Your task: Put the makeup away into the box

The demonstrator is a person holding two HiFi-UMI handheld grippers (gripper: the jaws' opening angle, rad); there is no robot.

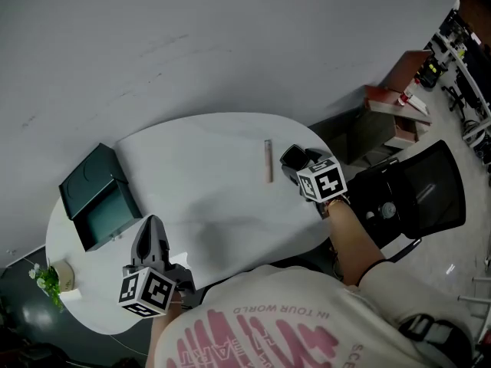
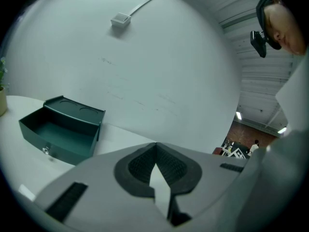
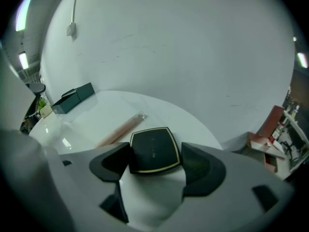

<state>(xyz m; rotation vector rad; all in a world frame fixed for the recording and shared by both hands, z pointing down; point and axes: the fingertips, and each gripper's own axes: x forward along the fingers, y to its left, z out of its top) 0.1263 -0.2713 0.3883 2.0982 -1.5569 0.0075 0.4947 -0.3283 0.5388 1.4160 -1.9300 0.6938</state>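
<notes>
A black square compact (image 3: 153, 150) with a gold rim lies flat on the white oval table (image 1: 207, 205) near its right edge. My right gripper (image 3: 155, 161) is tilted down over it, open, one pad on each side of the compact and a thin gap at the right pad. A pink makeup tube (image 1: 268, 161) lies just left of the compact (image 1: 292, 156). The dark green box (image 1: 100, 198) stands open at the table's far left. My left gripper (image 1: 152, 225) hovers to the right of the box (image 2: 63, 127), its pads touching at the tips with nothing between them.
A small potted plant (image 1: 47, 278) stands at the table's left edge. A black office chair (image 1: 414, 194) is close by the table's right side, with a low shelf (image 1: 399, 110) behind it. A grey wall (image 1: 230, 44) runs along the table's far side.
</notes>
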